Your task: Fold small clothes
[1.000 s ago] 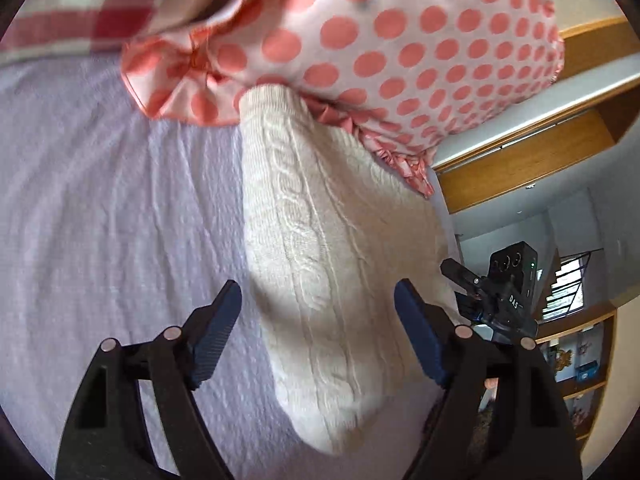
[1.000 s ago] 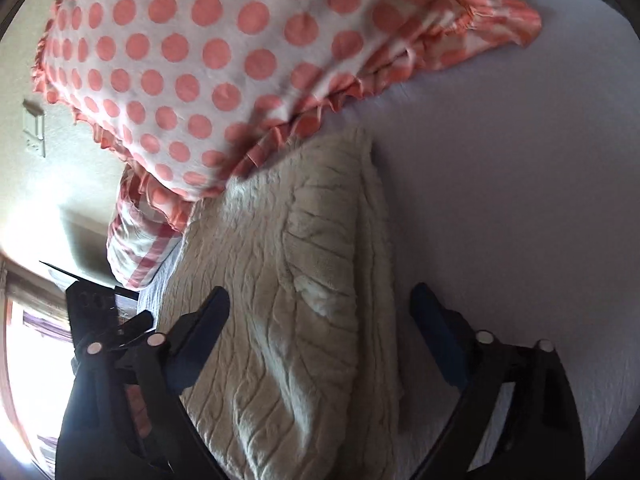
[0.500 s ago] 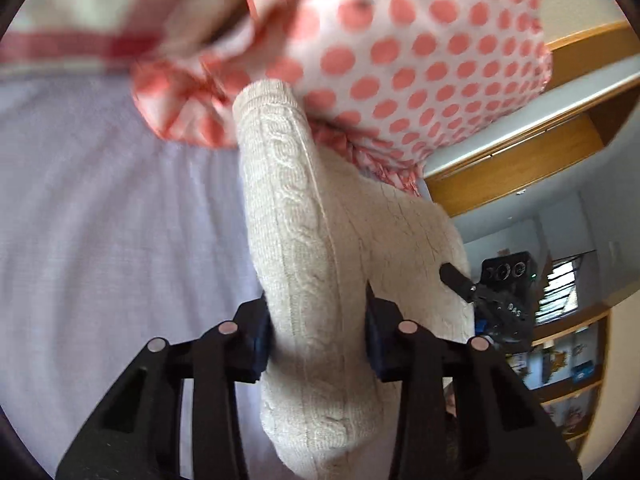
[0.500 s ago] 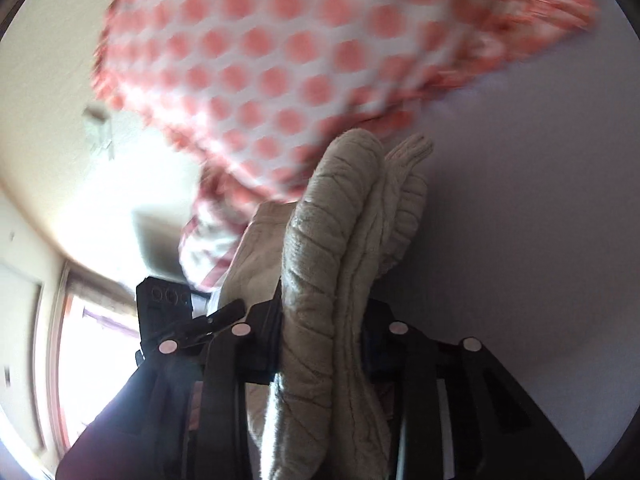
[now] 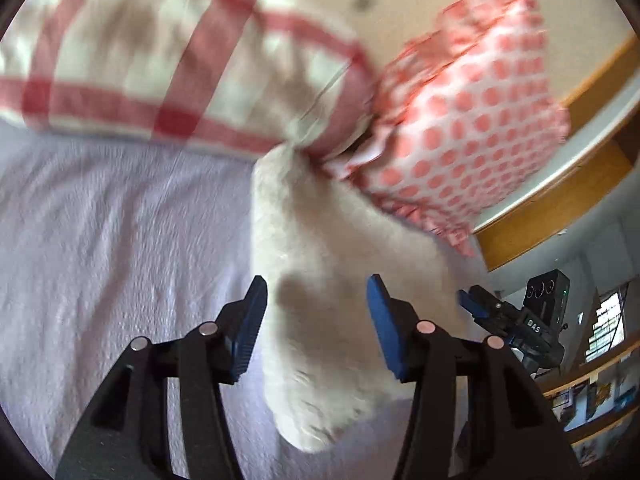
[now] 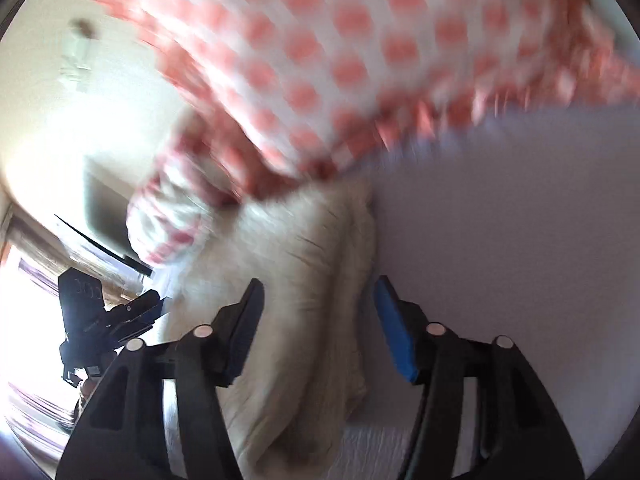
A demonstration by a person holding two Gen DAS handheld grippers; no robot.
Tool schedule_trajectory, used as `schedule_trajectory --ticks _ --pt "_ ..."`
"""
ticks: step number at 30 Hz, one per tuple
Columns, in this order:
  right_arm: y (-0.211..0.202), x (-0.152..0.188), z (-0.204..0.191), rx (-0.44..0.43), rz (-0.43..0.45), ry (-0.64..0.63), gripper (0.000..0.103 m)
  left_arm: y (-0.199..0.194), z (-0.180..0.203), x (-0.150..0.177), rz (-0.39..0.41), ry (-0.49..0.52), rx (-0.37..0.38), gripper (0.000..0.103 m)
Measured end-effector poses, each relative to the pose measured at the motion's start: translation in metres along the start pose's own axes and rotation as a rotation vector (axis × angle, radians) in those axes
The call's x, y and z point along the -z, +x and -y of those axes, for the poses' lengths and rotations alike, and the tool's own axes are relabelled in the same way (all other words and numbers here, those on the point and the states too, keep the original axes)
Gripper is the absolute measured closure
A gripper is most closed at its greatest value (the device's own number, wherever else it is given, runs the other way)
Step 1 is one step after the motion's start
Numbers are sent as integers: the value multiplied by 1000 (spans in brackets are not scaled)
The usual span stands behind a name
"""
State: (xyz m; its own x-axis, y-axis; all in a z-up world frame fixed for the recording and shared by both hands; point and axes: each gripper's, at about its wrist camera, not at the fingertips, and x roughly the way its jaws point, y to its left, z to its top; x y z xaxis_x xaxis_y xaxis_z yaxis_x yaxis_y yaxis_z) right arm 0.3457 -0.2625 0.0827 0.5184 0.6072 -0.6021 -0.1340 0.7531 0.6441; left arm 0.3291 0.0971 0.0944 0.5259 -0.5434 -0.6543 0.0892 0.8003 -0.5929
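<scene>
A folded cream cable-knit sweater (image 5: 320, 292) lies on the lilac bedsheet (image 5: 100, 260), its far end tucked under the pillows. My left gripper (image 5: 316, 320) is open, its blue pads either side of the sweater's near end without pressing it. In the right wrist view the same sweater (image 6: 312, 280) lies between the fingers of my right gripper (image 6: 320, 320), which is also open. Each gripper shows in the other's view: the right one (image 5: 516, 320) and the left one (image 6: 112, 316). Both views are motion-blurred.
A pink polka-dot pillow (image 5: 460, 128) with a ruffled edge and a red-checked pillow (image 5: 160, 64) lie at the head of the bed, over the sweater's far end. Wooden shelving (image 5: 560, 184) stands to the right. Bare sheet (image 6: 500, 240) spreads right of the sweater.
Half a second ago both grippers were shut on the sweater's ends and lifting it. Now both have opened and the sweater lies on the sheet; both cameras have drawn back.
</scene>
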Motion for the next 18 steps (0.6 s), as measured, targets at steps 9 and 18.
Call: schedule_trajectory --ticks 9,18 --pt "48 24 -44 -11 -191 -61 13 67 53 19 -147 53 49 46" --pt "-3 46 -67 119 -12 -155 1 21 89 46 -54 234 -124 15"
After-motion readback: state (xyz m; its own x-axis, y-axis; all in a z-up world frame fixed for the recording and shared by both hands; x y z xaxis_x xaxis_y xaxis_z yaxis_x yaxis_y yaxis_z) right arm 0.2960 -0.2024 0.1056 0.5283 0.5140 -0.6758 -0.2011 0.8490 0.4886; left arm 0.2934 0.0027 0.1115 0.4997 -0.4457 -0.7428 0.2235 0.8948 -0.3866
